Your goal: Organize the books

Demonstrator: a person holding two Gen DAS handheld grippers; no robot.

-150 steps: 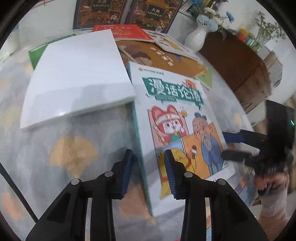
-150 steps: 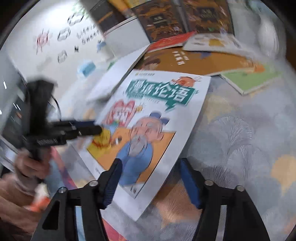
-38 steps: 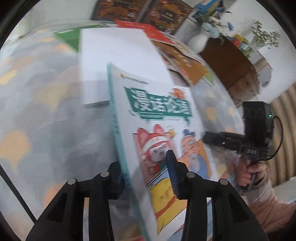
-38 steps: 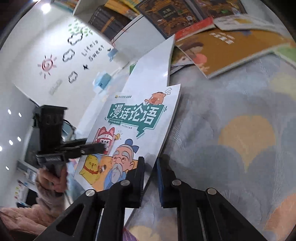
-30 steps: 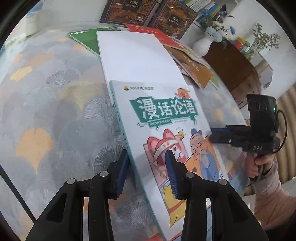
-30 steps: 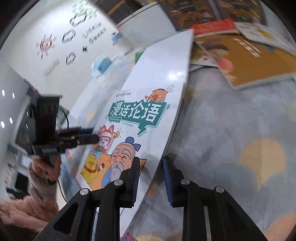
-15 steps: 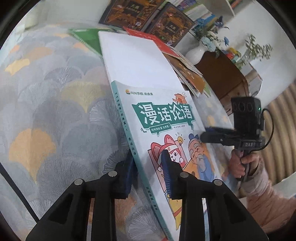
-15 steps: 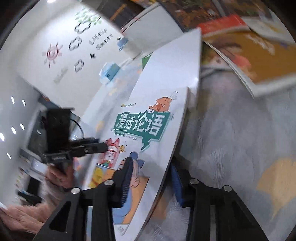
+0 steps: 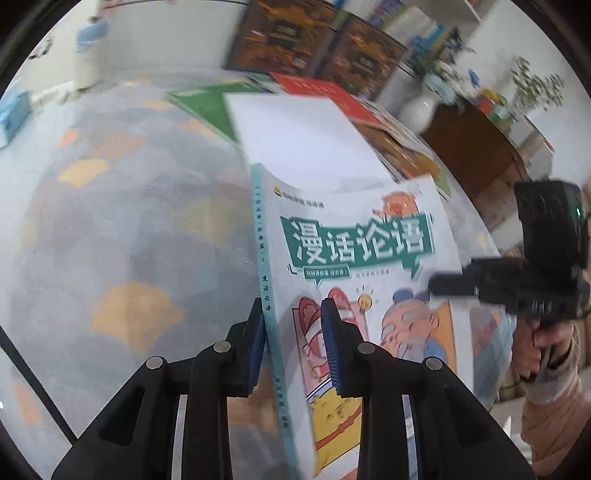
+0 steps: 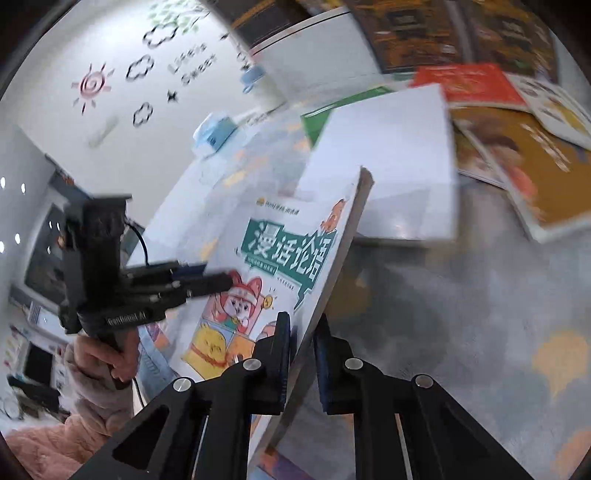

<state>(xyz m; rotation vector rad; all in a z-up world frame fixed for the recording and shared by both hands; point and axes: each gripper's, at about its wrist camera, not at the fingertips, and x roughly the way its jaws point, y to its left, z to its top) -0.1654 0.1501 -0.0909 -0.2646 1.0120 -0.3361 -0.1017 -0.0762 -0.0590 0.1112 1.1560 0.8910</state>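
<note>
Both tools are clamped on the cartoon book (image 9: pixel 354 258): left tool (image 9: pixel 293 347) at its spine, right tool (image 10: pixel 301 354) on the page edge, lifted just before the white book (image 9: pixel 299 147); probably light and bendy

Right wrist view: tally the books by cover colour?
dark brown books: 2
red book: 1
green book: 1
plain white book: 1
orange book: 1
pale picture book: 1
teal-titled comic book: 1
Total: 8, counting only those clearly separable.
</note>
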